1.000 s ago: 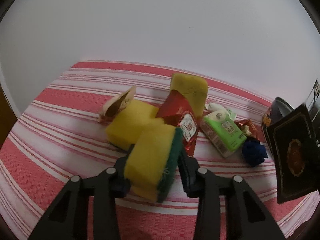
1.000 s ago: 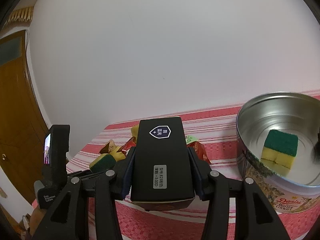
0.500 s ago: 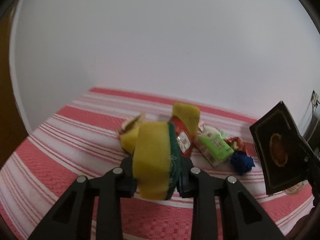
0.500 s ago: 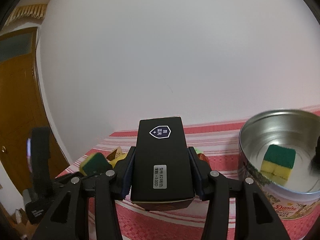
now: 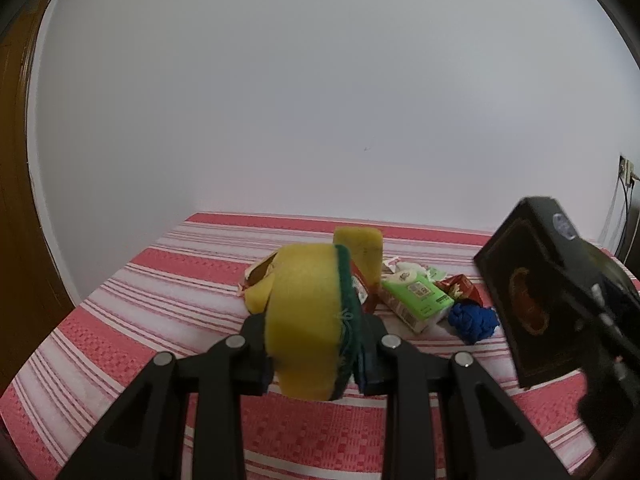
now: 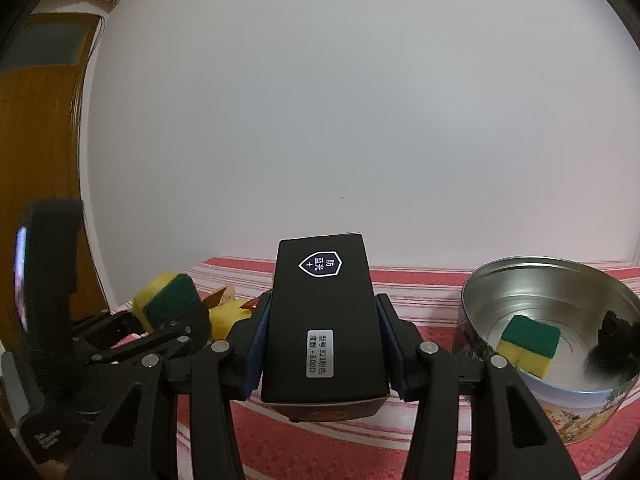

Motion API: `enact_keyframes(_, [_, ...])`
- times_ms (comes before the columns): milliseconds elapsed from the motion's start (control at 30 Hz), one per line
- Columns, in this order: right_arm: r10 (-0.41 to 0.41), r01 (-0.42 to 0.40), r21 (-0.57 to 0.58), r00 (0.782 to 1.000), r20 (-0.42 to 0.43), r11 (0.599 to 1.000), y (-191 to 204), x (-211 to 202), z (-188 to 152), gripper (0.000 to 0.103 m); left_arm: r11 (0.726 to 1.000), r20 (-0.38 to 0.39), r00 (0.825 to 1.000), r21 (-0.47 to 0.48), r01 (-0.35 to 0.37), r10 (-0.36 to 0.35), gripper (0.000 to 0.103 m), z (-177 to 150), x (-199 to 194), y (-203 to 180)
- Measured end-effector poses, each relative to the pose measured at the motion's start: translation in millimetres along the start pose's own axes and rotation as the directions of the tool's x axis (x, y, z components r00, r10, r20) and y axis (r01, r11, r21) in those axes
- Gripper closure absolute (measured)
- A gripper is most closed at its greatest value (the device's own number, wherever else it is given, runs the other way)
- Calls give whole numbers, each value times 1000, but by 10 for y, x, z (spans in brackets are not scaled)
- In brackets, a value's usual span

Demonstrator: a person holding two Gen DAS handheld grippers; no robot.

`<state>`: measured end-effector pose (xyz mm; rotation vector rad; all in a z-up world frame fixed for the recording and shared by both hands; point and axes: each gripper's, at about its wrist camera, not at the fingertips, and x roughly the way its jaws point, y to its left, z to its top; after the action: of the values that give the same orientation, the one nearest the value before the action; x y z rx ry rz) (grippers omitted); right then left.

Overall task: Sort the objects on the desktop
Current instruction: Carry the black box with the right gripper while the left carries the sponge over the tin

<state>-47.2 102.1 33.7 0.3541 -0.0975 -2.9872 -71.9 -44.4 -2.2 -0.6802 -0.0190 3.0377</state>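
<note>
Lifted clear of the pile since a second ago, the sponge (image 5: 308, 320) is riding clamped in the left hand-held gripper (image 5: 316, 354) above the counter (image 5: 120, 320), while the right hand-held gripper (image 6: 320, 354) is gripping a black box (image 6: 322, 328), probably needing carrying to the tin (image 6: 560, 404).

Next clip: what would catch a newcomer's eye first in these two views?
Both grippers are loaded: the left gripper is shut on a yellow-and-green sponge held above the red-striped cloth, and the right gripper is shut on a black box. Right of the box stands an open tin with another sponge inside. Behind the left gripper lies a pile of sponges, packets and a blue knot.
</note>
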Motion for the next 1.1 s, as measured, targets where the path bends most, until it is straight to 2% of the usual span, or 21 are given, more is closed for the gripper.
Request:
enact_keyframes(167, [4, -2, 91, 1000, -17, 996, -164, 34, -5, 51, 999, -31, 999, -39, -10, 9, 75, -25, 26, 85])
enact_keyframes(333, [7, -4, 158, 1000, -19, 987, -287, -26, -34, 51, 999, -36, 999, -31, -25, 24, 75, -52, 5, 53])
enact_keyframes(567, [-26, 26, 139, 1000, -4, 990, -286, -163, -55, 51, 999, -30, 999, 7, -39, 39, 75, -79, -19, -55])
enact_keyframes(800, [-57, 55, 146, 998, 9, 988, -391, -372, -83, 51, 999, -51, 998, -6, -45, 44, 75, -98, -26, -71])
enact_keyframes(1100, [-93, 89, 155, 996, 15, 984, -555, -469, -105, 51, 1000, -78, 997, -19, -11, 9, 75, -137, -35, -174])
